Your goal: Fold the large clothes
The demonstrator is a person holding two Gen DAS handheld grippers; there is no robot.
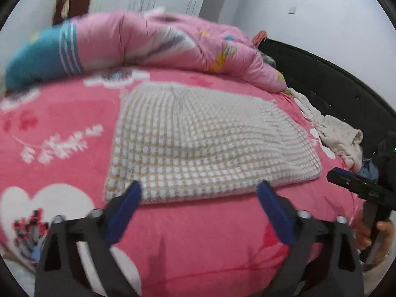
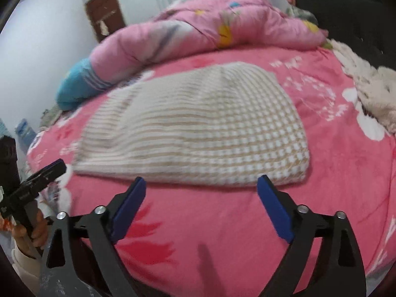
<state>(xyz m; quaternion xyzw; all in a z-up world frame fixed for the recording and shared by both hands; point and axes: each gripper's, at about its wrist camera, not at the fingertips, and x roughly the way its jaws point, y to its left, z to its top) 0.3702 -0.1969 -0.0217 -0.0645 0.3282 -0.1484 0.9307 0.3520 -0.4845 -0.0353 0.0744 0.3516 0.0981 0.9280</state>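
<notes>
A beige and white checked knit garment (image 1: 198,143) lies folded in a flat rectangle on the pink bedsheet (image 1: 198,247). It also shows in the right wrist view (image 2: 198,128). My left gripper (image 1: 200,190) is open and empty, its blue fingertips just short of the garment's near edge. My right gripper (image 2: 200,185) is open and empty, also just short of the near edge. The right gripper shows at the right edge of the left wrist view (image 1: 356,185), and the left gripper at the left edge of the right wrist view (image 2: 37,183).
A rolled pink quilt (image 1: 158,42) with a blue end (image 1: 42,57) lies across the far side of the bed. A cream fluffy cloth (image 1: 334,136) lies at the right edge beside a black headboard (image 1: 321,74). White walls and a brown door (image 2: 104,7) stand behind.
</notes>
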